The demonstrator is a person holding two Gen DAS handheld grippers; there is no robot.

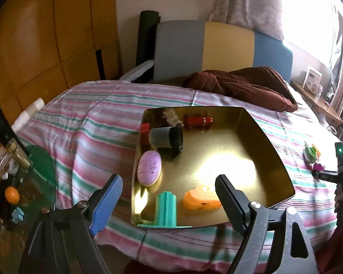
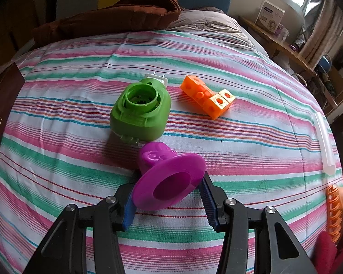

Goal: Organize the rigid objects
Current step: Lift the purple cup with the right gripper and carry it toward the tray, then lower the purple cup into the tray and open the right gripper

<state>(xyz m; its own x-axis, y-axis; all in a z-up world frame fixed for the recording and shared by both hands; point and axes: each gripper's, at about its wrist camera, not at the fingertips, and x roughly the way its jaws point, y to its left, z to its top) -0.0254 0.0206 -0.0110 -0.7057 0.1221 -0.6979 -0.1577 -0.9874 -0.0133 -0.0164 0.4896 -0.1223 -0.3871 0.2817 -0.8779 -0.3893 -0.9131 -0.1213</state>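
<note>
The right gripper (image 2: 169,196) has its jaws closed around a purple flanged toy (image 2: 168,179) on the striped bed (image 2: 251,155), a green plug-in device (image 2: 140,109) at 11 o'clock. The left gripper (image 1: 169,194) hovers, jaws wide apart and empty, over a gold tray (image 1: 247,159).

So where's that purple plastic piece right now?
In the right wrist view the purple plastic piece sits low and central on the striped bedspread, between the fingers of the right hand-held gripper, just in front of the green plug-in device.
</note>
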